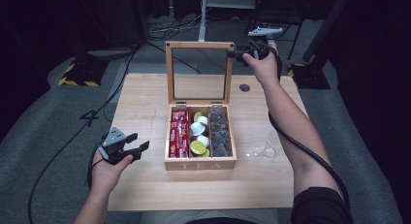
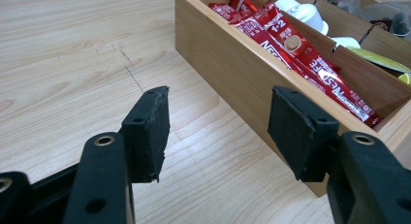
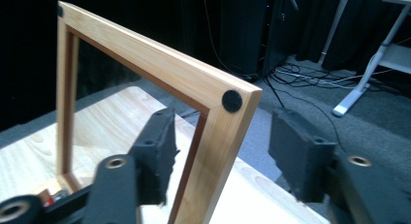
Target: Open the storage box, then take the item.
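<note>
A wooden tea box (image 1: pixel 200 165) stands open mid-table, its glass-paned lid (image 1: pixel 197 45) upright. Inside are red sachets (image 1: pixel 179 132), white and yellow-lidded pods (image 1: pixel 198 134) and dark tea bags (image 1: pixel 219 132). My right gripper (image 1: pixel 234 54) is at the lid's top right corner. In the right gripper view its jaws (image 3: pixel 225 132) straddle the lid's frame (image 3: pixel 160 59), open, with a gap to the right pad. My left gripper (image 1: pixel 140 140) hovers open and empty left of the box. In the left gripper view it (image 2: pixel 218 122) faces the box's wall (image 2: pixel 228 64) and the sachets (image 2: pixel 300 54).
A clear plastic cup (image 1: pixel 264 149) lies on the table (image 1: pixel 140 98) right of the box. A round cable hole (image 1: pixel 245 88) sits near the far right edge. Cables and a desk leg (image 3: pixel 358 83) are on the floor beyond.
</note>
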`<state>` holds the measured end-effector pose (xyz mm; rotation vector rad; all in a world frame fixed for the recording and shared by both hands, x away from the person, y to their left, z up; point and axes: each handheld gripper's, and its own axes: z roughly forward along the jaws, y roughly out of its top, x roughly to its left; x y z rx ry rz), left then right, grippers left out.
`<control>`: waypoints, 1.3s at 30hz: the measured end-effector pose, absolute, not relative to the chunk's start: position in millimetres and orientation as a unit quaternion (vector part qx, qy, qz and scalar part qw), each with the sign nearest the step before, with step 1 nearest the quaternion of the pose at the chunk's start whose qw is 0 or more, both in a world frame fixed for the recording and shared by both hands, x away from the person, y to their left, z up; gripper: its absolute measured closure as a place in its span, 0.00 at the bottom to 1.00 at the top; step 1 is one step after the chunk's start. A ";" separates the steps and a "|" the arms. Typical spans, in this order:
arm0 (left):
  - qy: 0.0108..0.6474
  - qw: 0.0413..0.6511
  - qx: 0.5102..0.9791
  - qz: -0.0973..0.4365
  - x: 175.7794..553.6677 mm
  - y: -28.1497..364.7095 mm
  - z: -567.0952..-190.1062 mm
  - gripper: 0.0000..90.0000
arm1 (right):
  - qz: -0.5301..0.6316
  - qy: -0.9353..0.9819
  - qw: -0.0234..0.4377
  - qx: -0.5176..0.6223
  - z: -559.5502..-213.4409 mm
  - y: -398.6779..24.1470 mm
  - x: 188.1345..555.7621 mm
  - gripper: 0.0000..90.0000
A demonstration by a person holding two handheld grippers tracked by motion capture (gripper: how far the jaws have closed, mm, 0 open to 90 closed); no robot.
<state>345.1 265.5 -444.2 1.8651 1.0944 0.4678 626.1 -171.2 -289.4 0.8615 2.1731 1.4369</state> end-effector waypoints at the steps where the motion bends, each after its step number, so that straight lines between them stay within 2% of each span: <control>1: 0.443 0.447 0.754 0.190 345.3 265.3 -444.6 0.45 | 0.512 0.778 0.200 0.306 -288.5 -172.5 622.8 0.45; 8: 0.446 0.444 0.754 0.186 347.8 266.0 -447.1 0.44 | 0.521 0.777 0.201 0.289 -280.6 -182.0 596.2 0.43; 17: 0.442 0.443 0.759 0.182 354.2 261.5 -447.8 0.44 | 0.529 0.791 0.172 0.254 -275.4 -195.5 538.7 0.43; 28: 0.444 0.424 0.769 0.176 365.0 260.0 -455.5 0.41 | 0.521 0.803 0.134 0.257 -307.0 -203.3 487.0 0.44; 32: 0.450 0.400 0.781 0.167 369.7 261.1 -466.5 0.40 | 0.506 0.811 0.134 0.260 -318.2 -201.2 481.2 0.44; 39: 0.461 0.372 0.793 0.142 376.0 264.5 -482.1 0.37 | 0.485 0.824 0.095 0.276 -355.9 -192.9 473.1 0.45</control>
